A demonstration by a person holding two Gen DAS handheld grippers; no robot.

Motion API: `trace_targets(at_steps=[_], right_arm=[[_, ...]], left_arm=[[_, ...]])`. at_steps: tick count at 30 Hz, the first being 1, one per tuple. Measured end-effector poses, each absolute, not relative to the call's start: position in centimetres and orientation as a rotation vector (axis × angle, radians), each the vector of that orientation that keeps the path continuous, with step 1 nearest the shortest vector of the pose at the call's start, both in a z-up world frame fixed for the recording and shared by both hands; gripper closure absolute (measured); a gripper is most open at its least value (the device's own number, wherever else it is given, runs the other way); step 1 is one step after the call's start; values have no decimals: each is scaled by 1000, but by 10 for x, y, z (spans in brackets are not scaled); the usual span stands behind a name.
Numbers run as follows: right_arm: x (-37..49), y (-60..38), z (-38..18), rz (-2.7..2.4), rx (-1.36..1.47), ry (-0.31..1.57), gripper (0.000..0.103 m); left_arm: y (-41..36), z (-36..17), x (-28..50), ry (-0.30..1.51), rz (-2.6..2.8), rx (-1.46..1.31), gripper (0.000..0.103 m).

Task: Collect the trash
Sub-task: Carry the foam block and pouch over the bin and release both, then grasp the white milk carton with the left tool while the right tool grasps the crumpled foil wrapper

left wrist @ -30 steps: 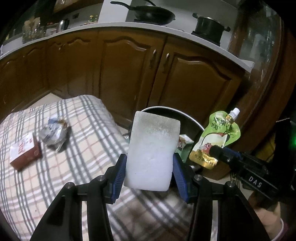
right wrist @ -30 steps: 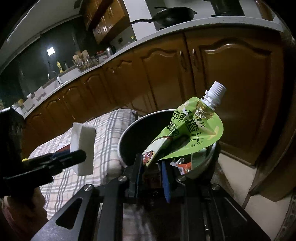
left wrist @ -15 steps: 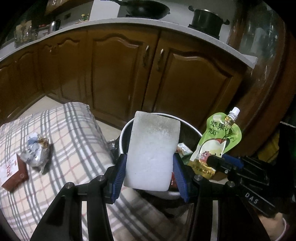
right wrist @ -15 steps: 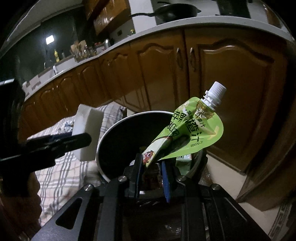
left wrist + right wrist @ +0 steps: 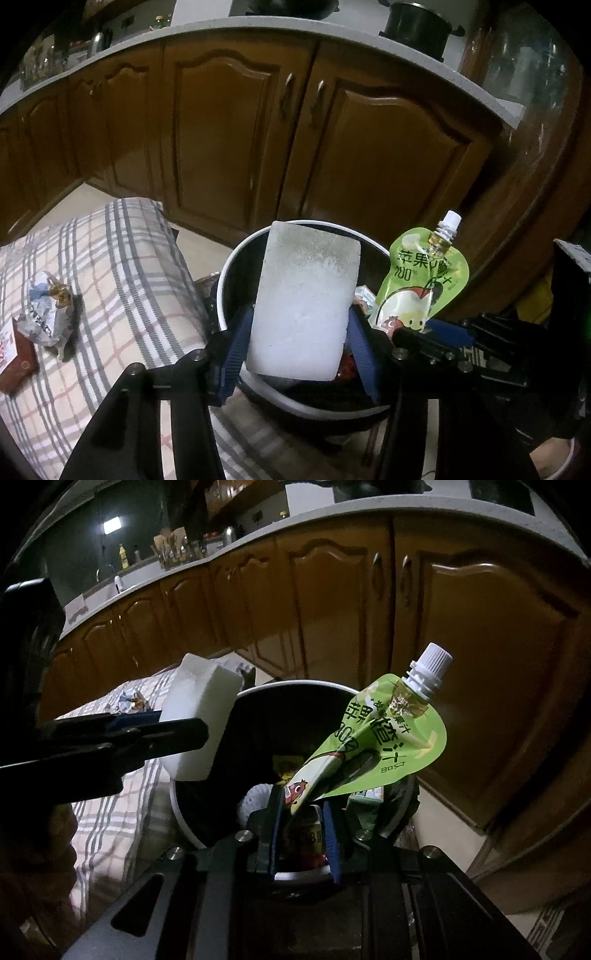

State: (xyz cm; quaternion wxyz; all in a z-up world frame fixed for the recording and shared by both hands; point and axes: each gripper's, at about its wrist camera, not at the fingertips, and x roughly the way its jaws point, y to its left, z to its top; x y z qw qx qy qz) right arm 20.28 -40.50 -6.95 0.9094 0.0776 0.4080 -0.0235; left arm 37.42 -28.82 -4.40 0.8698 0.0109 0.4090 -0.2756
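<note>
Trash is held in both grippers over the round black bin (image 5: 236, 266), which stands just off the edge of a plaid-covered worktop (image 5: 122, 280). The left gripper (image 5: 299, 350) is clamped on a white sponge block (image 5: 304, 299), its blue pads pressing the block's two long sides; the block stands nearly upright, leaning slightly, above the near part of the bin's opening. From the right wrist view the same sponge block (image 5: 199, 720) sits at the bin's left rim, held out by the dark left gripper (image 5: 162, 731).

The right gripper (image 5: 304, 812) is closed on the bottom corner of a green juice pouch (image 5: 384, 746) with a white screw cap; the pouch rises tilted up and to the right over the bin (image 5: 295, 686). In the left wrist view the pouch (image 5: 421, 284) stands upright at the bin's right side, pinched by the right gripper (image 5: 410, 328).

Inside the bin lie other discarded packages, partly hidden, among them something white and round (image 5: 255, 797).

On the worktop, well apart from the bin near the left edge, lie a crumpled foil wrapper (image 5: 48, 314) and a small red-brown packet (image 5: 14, 358), close together. Brown wooden cabinet doors (image 5: 240, 129) stand behind everything.
</note>
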Motion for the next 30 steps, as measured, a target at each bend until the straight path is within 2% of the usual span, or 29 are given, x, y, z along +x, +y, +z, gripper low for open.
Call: trace_targets(at_steps=[3,4,7,12,14,17,20,23,30], right_arm=[[208,-406,-70,-48,147,856,79],[208,-406,-71,-42,150,860,75],[207,-407,-70,-39,154,854,60],[197,-404,-66,-40,179,830,58],[193,-402,-64,-35,191,818,51],[187,-393,-60,-22,213,782,29],[183,-384,-56,-11,233,754,19],[181,-370,-54,9,253,734,14],[185,-337,-56,60,297,724,12]], left_arm=[[-290,-44,379,869,-573,14,37],[-290,-44,380,867,-570,10,33],[-286,-45,379,865,-572,-2,32],[-266,-50,368,856,-550,-12,32],[-254,-53,362,858,-537,-17,32],[-232,-58,353,864,-514,-33,32],[-206,-63,338,855,-479,-31,32],[-179,-65,326,841,-443,-27,32],[-121,-64,301,812,-368,6,30]])
